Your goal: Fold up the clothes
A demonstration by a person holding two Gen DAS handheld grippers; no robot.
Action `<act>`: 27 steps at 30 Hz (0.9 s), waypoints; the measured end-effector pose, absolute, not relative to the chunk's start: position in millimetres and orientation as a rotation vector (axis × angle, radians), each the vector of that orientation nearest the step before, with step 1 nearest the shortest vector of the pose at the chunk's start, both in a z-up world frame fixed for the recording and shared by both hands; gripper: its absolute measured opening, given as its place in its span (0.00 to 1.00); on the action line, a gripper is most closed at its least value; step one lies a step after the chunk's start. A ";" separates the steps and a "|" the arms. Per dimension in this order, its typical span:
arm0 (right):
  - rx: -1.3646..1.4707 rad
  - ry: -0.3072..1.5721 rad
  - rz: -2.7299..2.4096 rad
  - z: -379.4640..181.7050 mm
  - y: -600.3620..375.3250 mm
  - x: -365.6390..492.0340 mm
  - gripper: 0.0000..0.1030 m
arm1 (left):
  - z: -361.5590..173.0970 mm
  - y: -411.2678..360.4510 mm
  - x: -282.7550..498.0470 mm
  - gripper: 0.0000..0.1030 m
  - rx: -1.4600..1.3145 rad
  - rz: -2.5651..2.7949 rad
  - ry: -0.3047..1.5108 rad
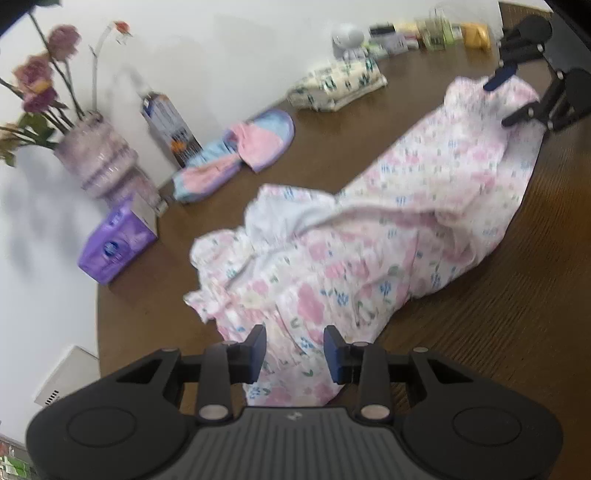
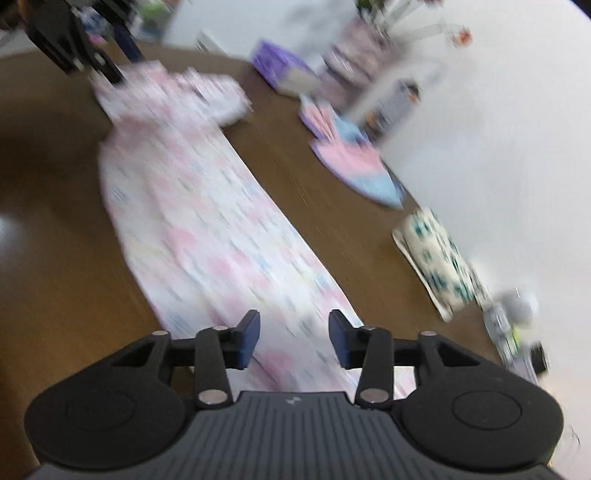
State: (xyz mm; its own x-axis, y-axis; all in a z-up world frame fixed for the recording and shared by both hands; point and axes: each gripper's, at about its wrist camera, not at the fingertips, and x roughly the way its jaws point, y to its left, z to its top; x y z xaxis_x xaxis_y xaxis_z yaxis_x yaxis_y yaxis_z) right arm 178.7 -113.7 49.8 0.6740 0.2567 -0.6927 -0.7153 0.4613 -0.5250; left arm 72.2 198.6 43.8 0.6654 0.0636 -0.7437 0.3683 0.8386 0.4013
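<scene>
A long pink and white floral garment (image 1: 369, 229) lies stretched and rumpled across the brown wooden table (image 1: 498, 314). My left gripper (image 1: 295, 349) hovers over its near end, and the cloth shows in the gap between pads that stand apart and do not press it. At the far end my right gripper (image 1: 504, 99) is over the bunched cloth. In the blurred right wrist view, the garment (image 2: 184, 206) runs away from my right gripper (image 2: 294, 334), whose jaws stand open above it. My left gripper (image 2: 122, 62) is at the far end.
Along the wall stand a glass vase of flowers (image 1: 99, 158), a purple tissue pack (image 1: 118, 243) and a carton (image 1: 170, 129). A pink and blue cloth (image 1: 251, 144) and a folded cream floral cloth (image 1: 336, 85) lie there too. Small items (image 1: 424, 33) crowd the back edge.
</scene>
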 end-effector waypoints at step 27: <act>-0.944 0.672 0.661 24.1 -135.2 180.3 0.12 | 24.0 185.8 66.1 0.08 0.663 -0.225 0.822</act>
State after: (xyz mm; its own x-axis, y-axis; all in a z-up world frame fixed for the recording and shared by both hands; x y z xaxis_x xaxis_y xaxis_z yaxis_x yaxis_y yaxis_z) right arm 180.3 -135.2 24.1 0.6182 0.2089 -0.7578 -0.7542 0.4292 -0.4969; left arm 66.1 185.8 24.0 0.6711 0.0633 -0.7386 0.4308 0.7776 0.4580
